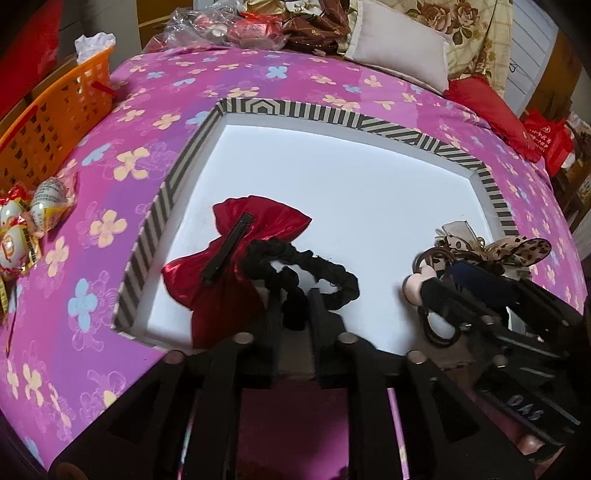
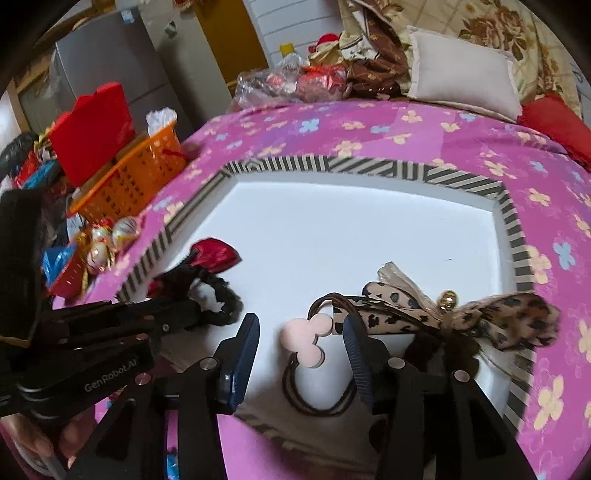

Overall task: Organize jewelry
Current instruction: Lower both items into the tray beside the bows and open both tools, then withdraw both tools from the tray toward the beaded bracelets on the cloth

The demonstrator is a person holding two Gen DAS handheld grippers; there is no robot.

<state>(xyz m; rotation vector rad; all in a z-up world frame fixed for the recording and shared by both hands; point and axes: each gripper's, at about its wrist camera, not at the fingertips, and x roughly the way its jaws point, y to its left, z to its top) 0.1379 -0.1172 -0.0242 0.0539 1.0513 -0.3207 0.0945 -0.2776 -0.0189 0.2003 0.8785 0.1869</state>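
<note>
Home bedroom, bed under a pink flowered sheet, white pillow, rose-print bedding, orange basket, grey cabinet

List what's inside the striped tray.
Striped tray: red bow clip, black scrunchie, pink-charm hair tie, leopard-print bow. Gripper fingers cover its near edge.

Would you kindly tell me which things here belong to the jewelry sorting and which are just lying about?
Part of the job:
- striped tray
- red bow clip
- black scrunchie
- pink-charm hair tie
- leopard bow

Just lying about:
- orange basket
- wrapped sweets
- white pillow
- red box
</note>
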